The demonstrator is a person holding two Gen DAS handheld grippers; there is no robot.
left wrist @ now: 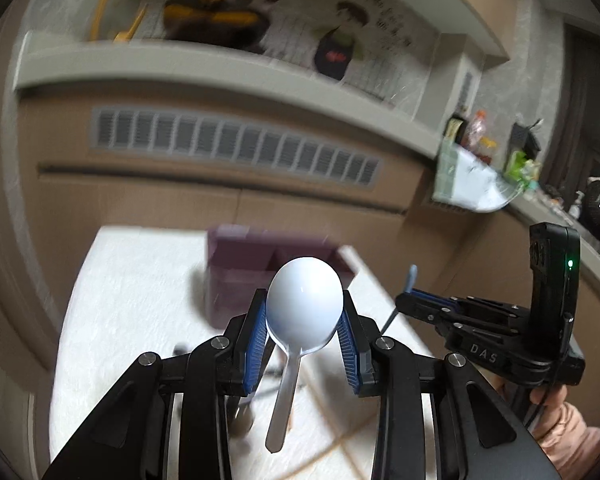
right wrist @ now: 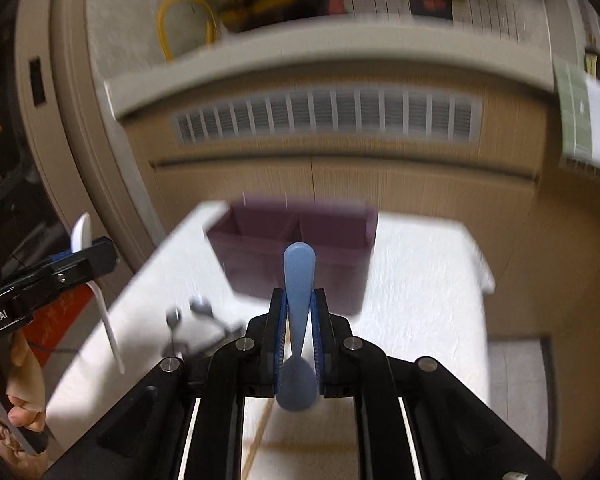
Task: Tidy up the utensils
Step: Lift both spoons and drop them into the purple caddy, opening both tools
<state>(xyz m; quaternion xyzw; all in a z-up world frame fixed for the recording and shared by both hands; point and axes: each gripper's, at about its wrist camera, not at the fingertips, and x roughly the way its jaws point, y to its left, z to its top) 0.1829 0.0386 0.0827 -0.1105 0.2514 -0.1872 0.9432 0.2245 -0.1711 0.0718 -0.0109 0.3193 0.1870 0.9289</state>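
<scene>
My left gripper (left wrist: 305,312) is shut on a white plastic spoon (left wrist: 304,304), bowl up and handle hanging down. It holds the spoon above the white table, short of a purple divided organizer box (left wrist: 244,264). My right gripper (right wrist: 299,320) is shut on a blue plastic utensil (right wrist: 299,280), handle pointing up toward the same purple box (right wrist: 292,240). The right gripper shows at the right of the left wrist view (left wrist: 416,300). The left gripper with its white spoon (right wrist: 82,232) shows at the left of the right wrist view.
The white cloth-covered table (left wrist: 140,300) stands before a beige cabinet with a vent grille (left wrist: 236,146). Dark metal utensils (right wrist: 196,320) lie on the table left of the box. A cluttered counter (left wrist: 500,168) runs along the right.
</scene>
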